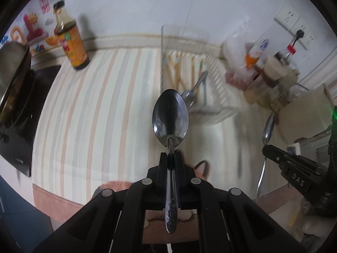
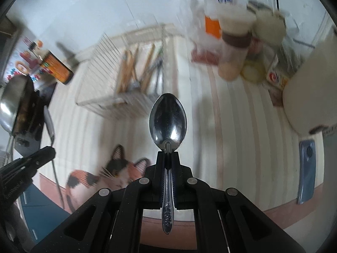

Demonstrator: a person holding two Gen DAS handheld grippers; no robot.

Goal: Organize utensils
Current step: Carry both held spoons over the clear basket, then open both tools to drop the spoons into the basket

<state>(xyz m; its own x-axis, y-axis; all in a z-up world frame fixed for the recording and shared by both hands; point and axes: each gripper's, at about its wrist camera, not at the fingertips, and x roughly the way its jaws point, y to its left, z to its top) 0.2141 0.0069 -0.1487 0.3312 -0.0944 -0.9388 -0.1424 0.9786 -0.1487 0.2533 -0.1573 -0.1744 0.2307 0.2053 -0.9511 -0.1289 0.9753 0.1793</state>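
My left gripper is shut on the neck of a steel spoon, bowl pointing forward above the striped tablecloth. My right gripper is shut on a second steel spoon the same way. Each gripper shows in the other's view: the right gripper with its spoon at the right, the left gripper with its spoon at the left. Ahead stands a wire utensil rack holding wooden chopsticks and a small spoon.
A dark sauce bottle stands at the back left, with a pot on a black cooktop beside it. Jars and bottles crowd the back right next to a white appliance. A blue phone lies near the table edge. A calico cat sits below the front edge.
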